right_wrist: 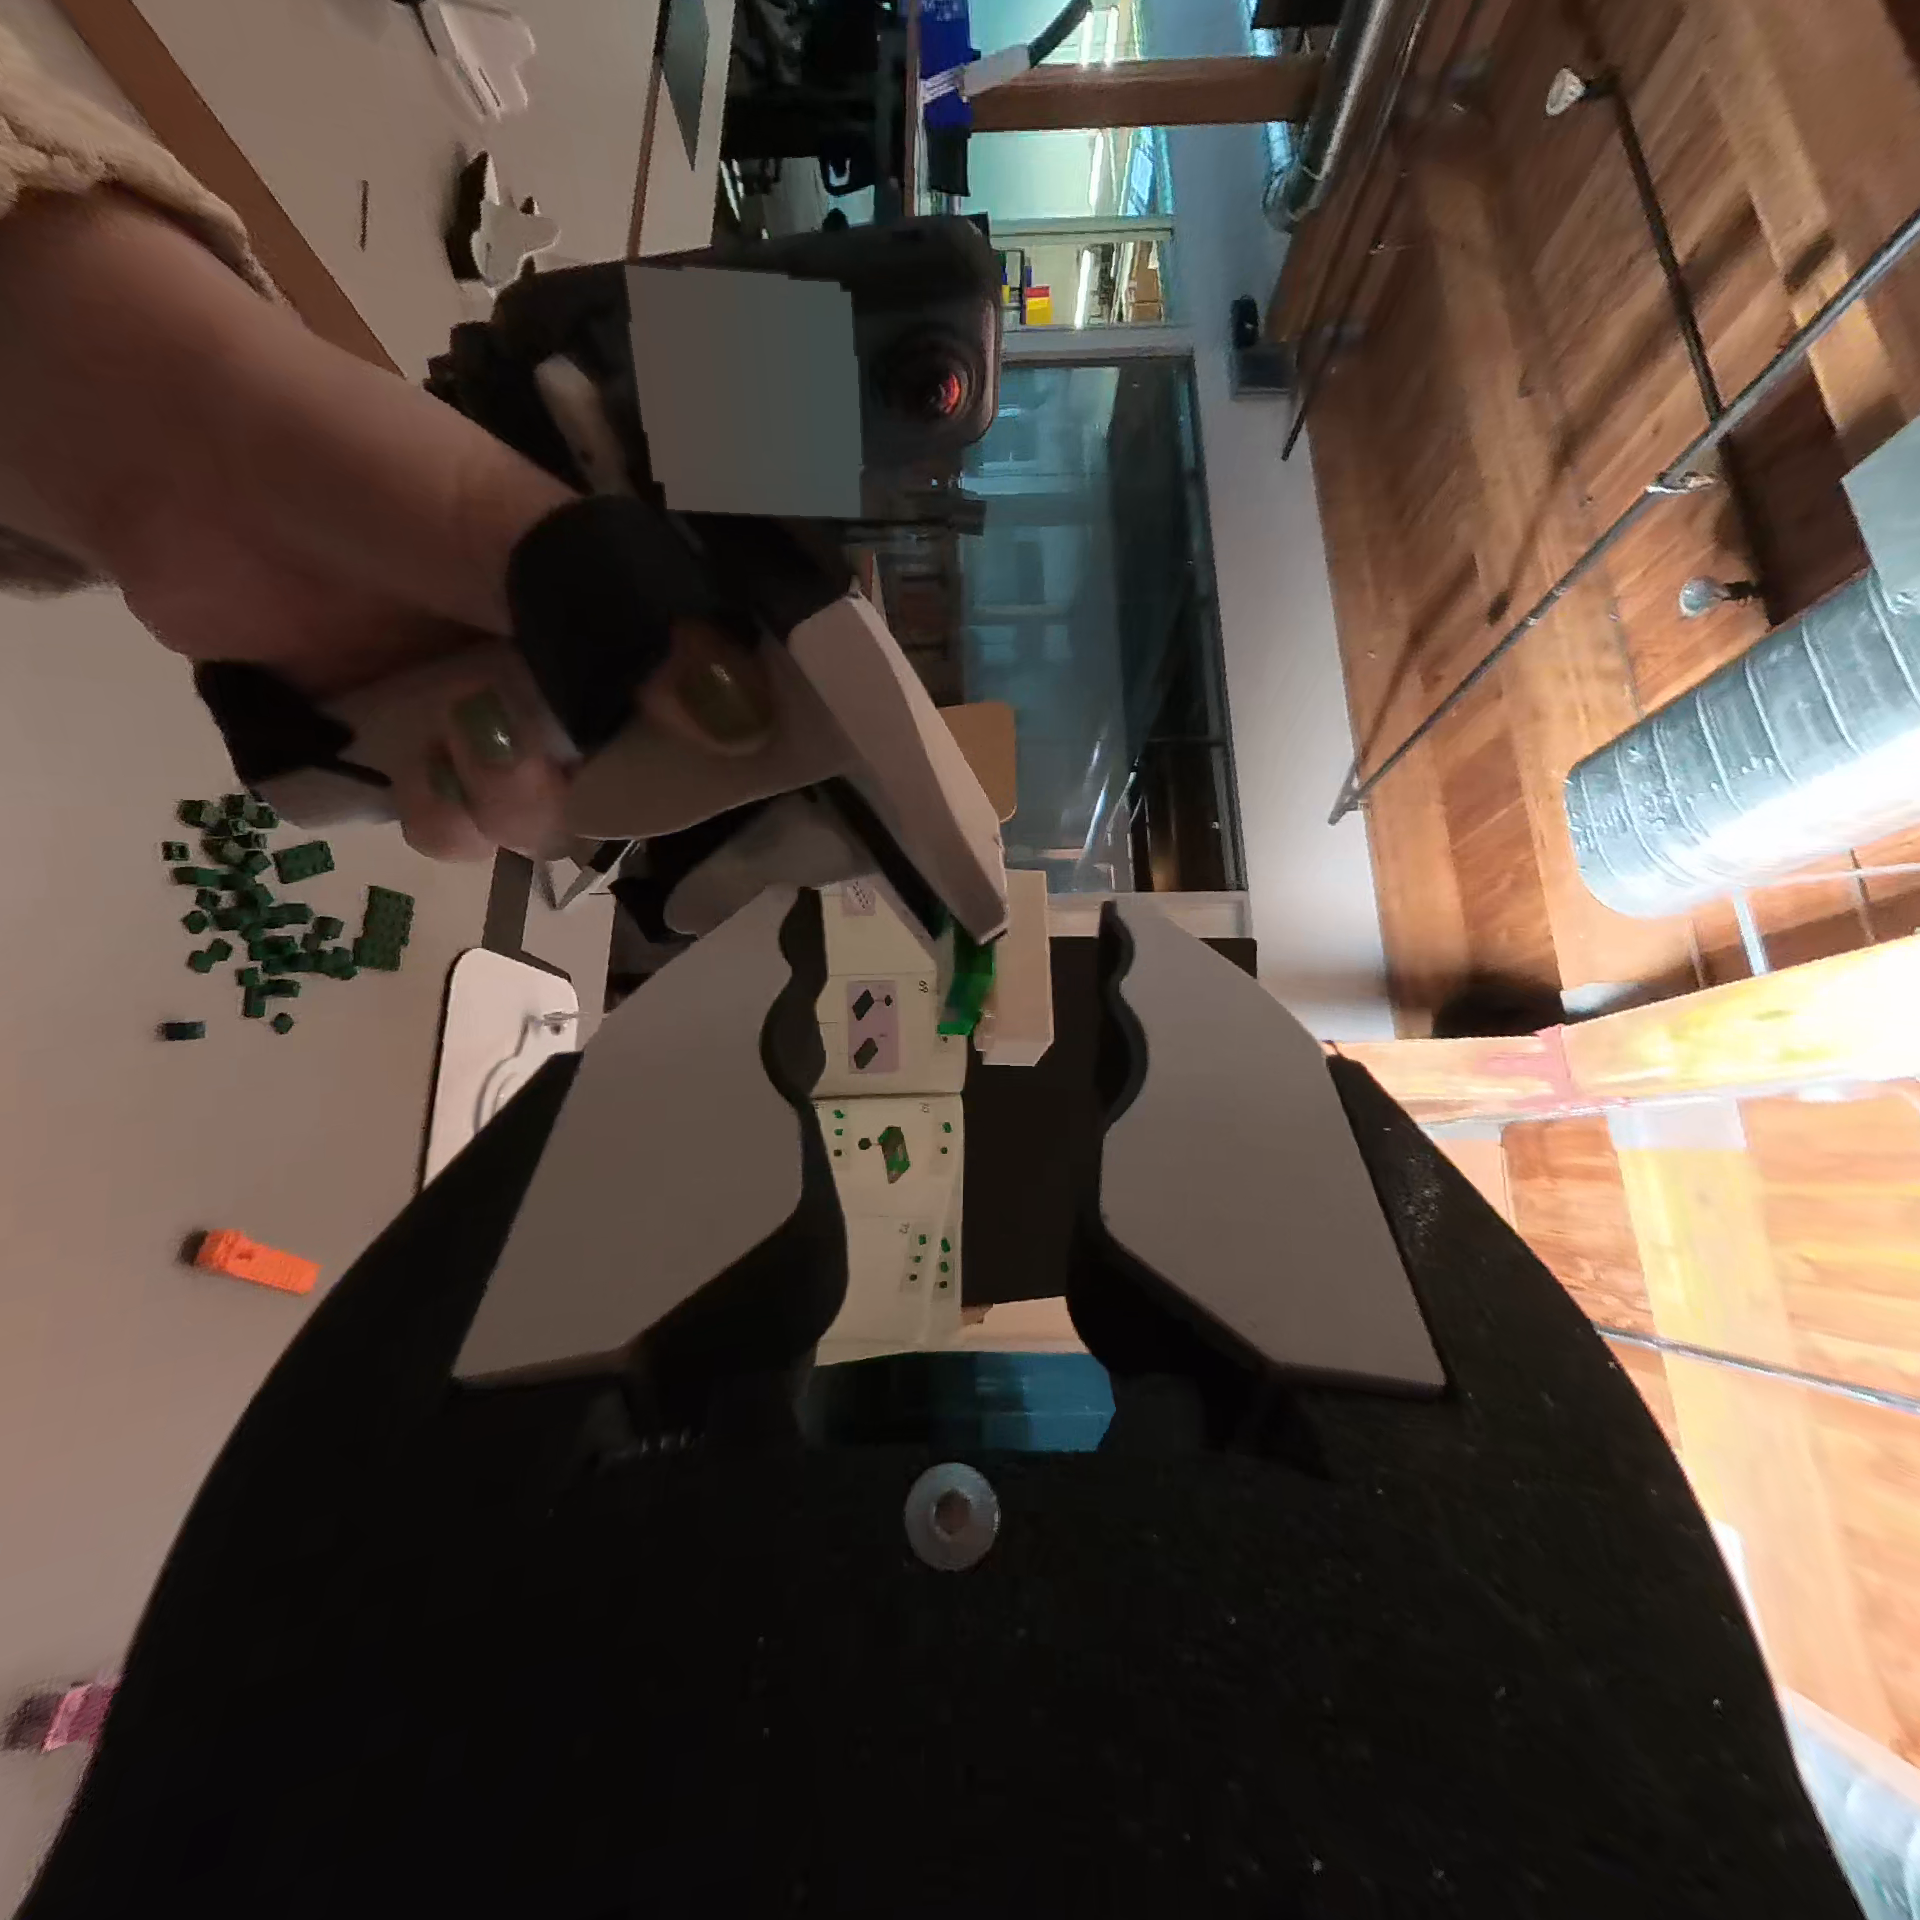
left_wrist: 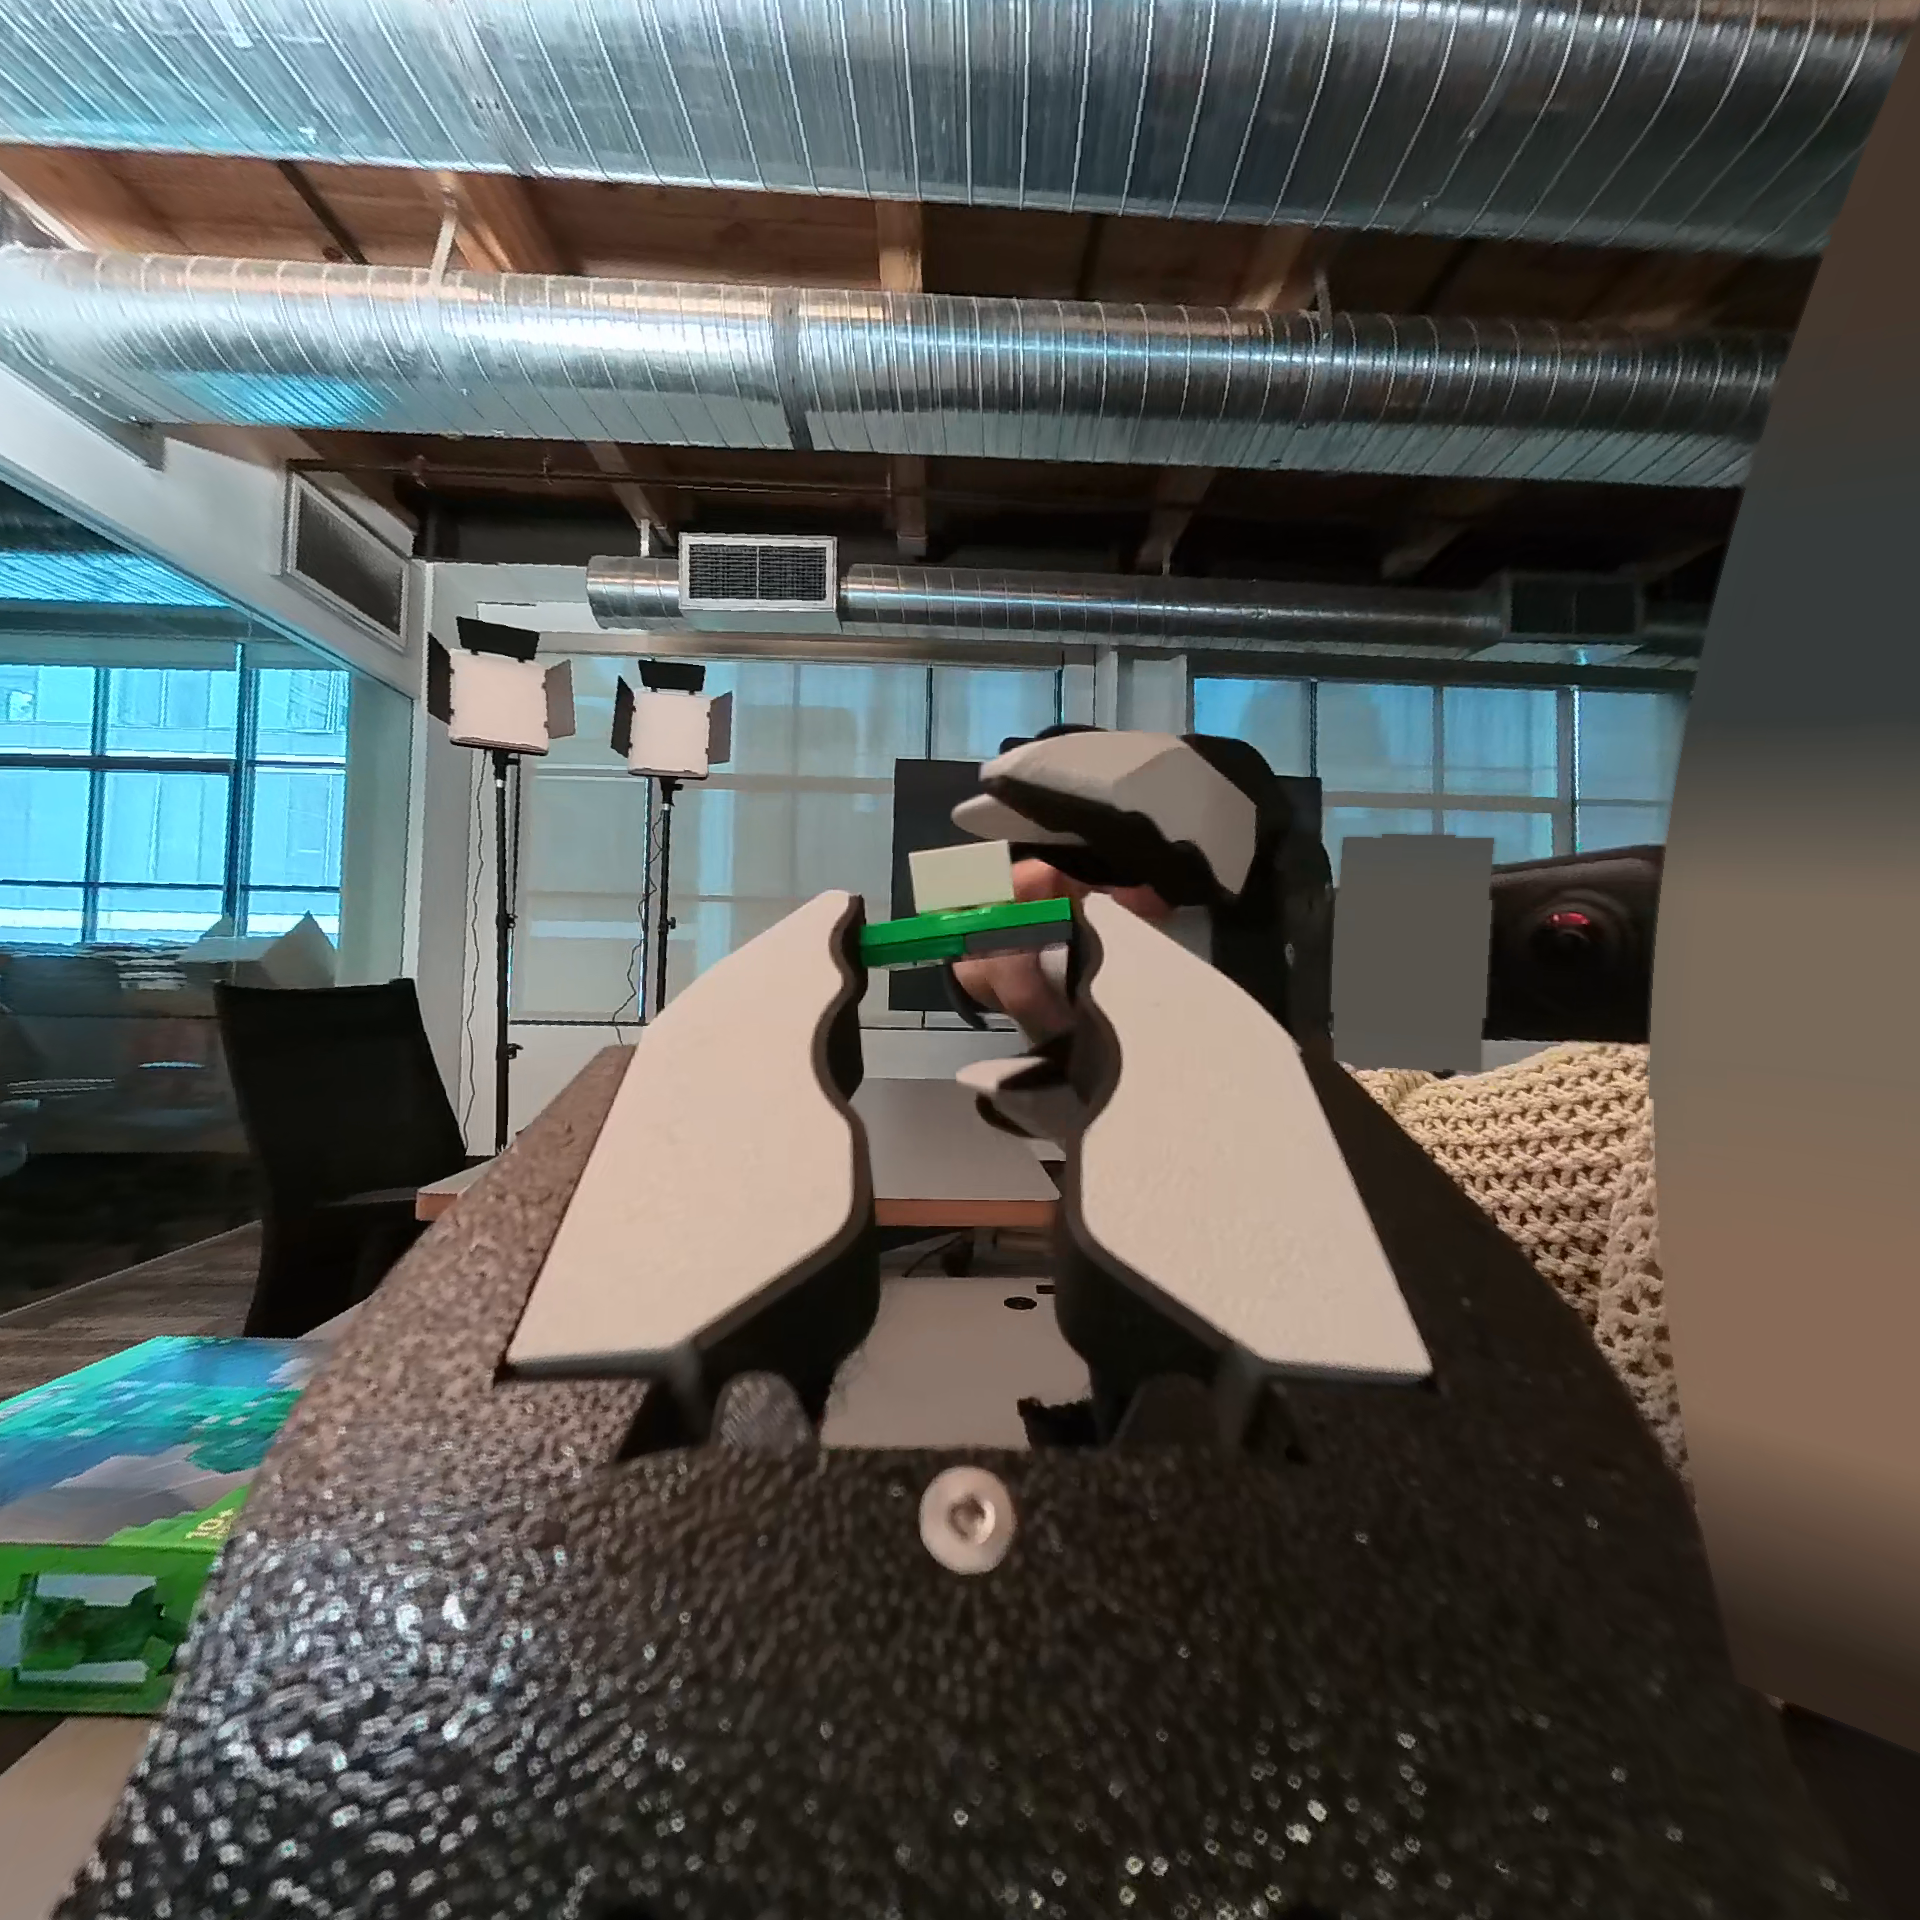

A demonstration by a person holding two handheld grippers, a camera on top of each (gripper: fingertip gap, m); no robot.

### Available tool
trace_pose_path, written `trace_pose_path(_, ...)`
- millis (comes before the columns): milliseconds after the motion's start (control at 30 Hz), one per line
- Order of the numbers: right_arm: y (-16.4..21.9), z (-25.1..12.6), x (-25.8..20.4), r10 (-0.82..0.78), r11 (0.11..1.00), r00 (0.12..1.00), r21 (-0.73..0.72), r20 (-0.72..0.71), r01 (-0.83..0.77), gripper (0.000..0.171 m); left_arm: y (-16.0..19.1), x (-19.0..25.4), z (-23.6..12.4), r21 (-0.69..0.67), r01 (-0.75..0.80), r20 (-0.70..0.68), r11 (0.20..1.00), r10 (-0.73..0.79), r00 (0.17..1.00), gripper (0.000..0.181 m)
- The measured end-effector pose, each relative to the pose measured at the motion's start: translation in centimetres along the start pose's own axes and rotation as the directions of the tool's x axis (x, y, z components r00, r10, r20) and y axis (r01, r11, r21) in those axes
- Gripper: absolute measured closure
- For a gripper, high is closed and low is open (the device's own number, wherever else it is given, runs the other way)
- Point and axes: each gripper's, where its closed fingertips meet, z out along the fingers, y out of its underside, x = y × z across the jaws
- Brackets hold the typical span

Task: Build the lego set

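My left gripper (left_wrist: 971,951) is shut on a flat green and grey lego assembly (left_wrist: 914,940), held level in the air by its two ends. A white brick (left_wrist: 961,878) stands on top of it. My right gripper (right_wrist: 951,966) is open and empty. Its fingers (left_wrist: 1101,790) stand above and below the assembly, just behind it. In the right wrist view the green assembly (right_wrist: 966,982) and white brick (right_wrist: 1023,982) lie between my open fingers, touching neither. A hand (right_wrist: 312,499) holds the left gripper there.
An open instruction booklet (right_wrist: 894,1143) lies behind the grippers. A pile of dark green bricks (right_wrist: 270,925) and an orange brick separator (right_wrist: 249,1259) lie on the white table (right_wrist: 104,1143). The lego box (left_wrist: 125,1507) sits at lower left. A black chair (left_wrist: 332,1122) stands behind. The grippers are tip to tip, or close to it.
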Motion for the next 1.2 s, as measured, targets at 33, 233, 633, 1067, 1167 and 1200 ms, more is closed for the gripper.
trace_pose_path(33,0.0,0.0,0.1,-0.003,1.0,1.0,-0.002,-0.002,0.003,0.124,0.0,0.1,0.0,0.0,-0.002,-0.002,1.0,0.002,1.0,0.145)
trace_pose_path(233,0.2,0.2,0.0,-0.026,1.0,0.999,-0.016,0.022,0.027,0.135,0.0,0.6,0.1,-0.004,0.003,-0.022,1.0,-0.003,1.0,0.145)
trace_pose_path(633,0.1,-0.4,0.1,-0.053,0.998,0.997,-0.018,0.052,0.054,0.152,0.8,1.1,0.6,-0.028,0.01,-0.038,1.0,-0.011,0.999,0.145)
trace_pose_path(1067,-0.1,-1.0,-0.4,0.048,0.999,0.989,0.006,0.137,-0.049,0.153,1.4,1.8,0.9,-0.043,0.021,-0.079,0.999,-0.025,0.997,0.146)
trace_pose_path(1167,0.2,-1.0,-0.5,0.082,0.996,0.986,0.011,0.147,-0.084,0.153,1.6,1.6,1.0,-0.046,0.038,-0.073,0.998,-0.042,0.996,0.146)
trace_pose_path(1200,0.3,-1.0,-0.5,0.093,0.995,0.986,0.014,0.139,-0.096,0.153,1.6,1.5,1.0,-0.044,0.039,-0.067,0.998,-0.041,0.997,0.146)
